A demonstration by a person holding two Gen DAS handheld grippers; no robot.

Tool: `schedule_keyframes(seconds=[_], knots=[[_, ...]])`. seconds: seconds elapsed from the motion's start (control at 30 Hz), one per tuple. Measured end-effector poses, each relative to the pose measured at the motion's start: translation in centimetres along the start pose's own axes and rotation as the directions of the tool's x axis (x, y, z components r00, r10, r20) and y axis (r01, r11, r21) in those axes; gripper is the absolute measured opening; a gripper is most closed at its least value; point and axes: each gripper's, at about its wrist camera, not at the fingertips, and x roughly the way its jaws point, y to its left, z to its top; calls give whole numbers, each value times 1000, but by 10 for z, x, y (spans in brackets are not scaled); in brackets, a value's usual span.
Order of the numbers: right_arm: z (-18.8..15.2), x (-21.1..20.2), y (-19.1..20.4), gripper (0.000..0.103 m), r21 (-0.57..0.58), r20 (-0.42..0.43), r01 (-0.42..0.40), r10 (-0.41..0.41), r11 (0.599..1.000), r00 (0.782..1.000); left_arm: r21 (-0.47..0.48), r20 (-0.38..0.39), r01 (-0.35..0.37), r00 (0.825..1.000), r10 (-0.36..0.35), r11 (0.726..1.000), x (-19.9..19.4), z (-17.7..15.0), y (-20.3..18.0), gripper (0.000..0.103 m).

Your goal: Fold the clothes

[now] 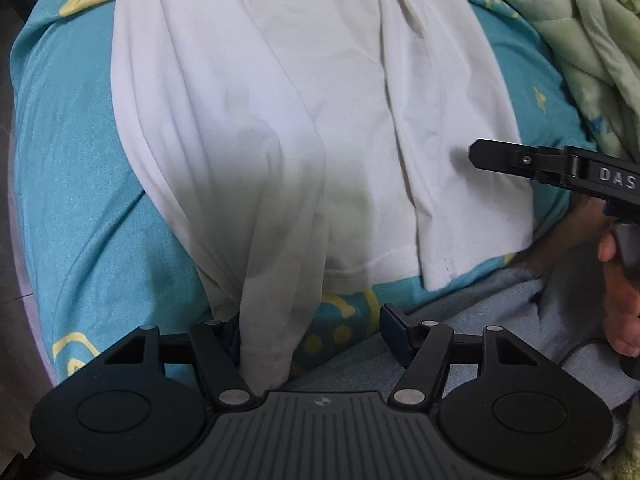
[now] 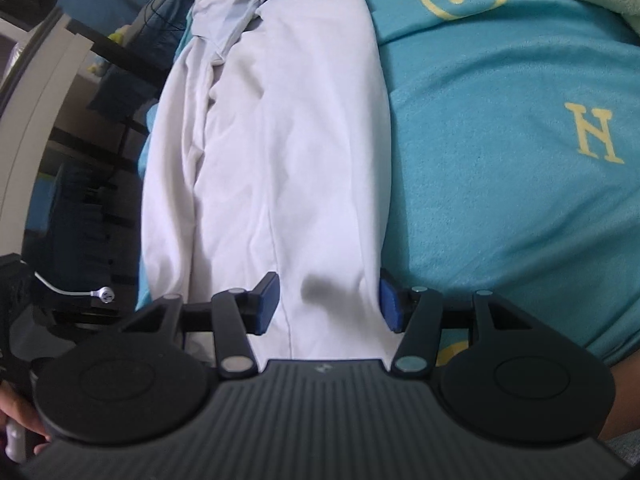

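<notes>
A white garment (image 1: 304,112) lies lengthwise on a teal bedsheet (image 1: 76,184), folded into a long strip. My left gripper (image 1: 312,332) is open at its near end; a bunched corner of the cloth (image 1: 268,344) hangs between the spread jaws, against the left finger. My right gripper (image 2: 328,300) is open, jaws spread above the garment (image 2: 276,152) near its right edge. The right gripper also shows from the side in the left wrist view (image 1: 476,152), over the cloth's right edge.
A green quilted blanket (image 1: 580,48) lies at the far right. The sheet (image 2: 500,140) carries yellow letters and smileys. Grey-blue clothing on the person's lap (image 1: 500,312) sits near the left gripper. Dark furniture and a white cable (image 2: 80,292) stand beyond the bed's left edge.
</notes>
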Motion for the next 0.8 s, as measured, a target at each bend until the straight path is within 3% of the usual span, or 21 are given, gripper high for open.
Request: schedule_keyframes(seconds=[0.17,0.2,0.3,0.43,0.53,0.67,0.73,0.8], knots=[[5,3,-7,55,56,-3,-10,11,998,1000,-32,134,28,991,-24,999,-30,-6,6,77],[5,3,-8,55,64,-2,-12,12,998,1000,-52,172,31,985,-21,998,-38,-7,10,84],[5,2,-10,55,83,5,-15,14,996,1000,-159,273,46,962,-1,986,-56,-8,33,89],[5,2,-11,55,95,11,-13,12,995,1000,-336,348,58,935,67,940,-62,-7,68,94],[5,4,-10,55,91,8,-17,16,996,1000,-383,332,45,939,92,923,-53,6,76,94],[3,7,-6,55,74,-14,-38,39,997,999,-343,278,62,960,38,937,-31,17,63,94],[-1,11,5,54,8,-43,-20,21,1000,999,-299,233,43,972,29,953,-21,18,50,85],[-6,15,15,54,-59,-70,-4,-1,998,998,-242,187,15,982,32,970,-14,17,36,84]])
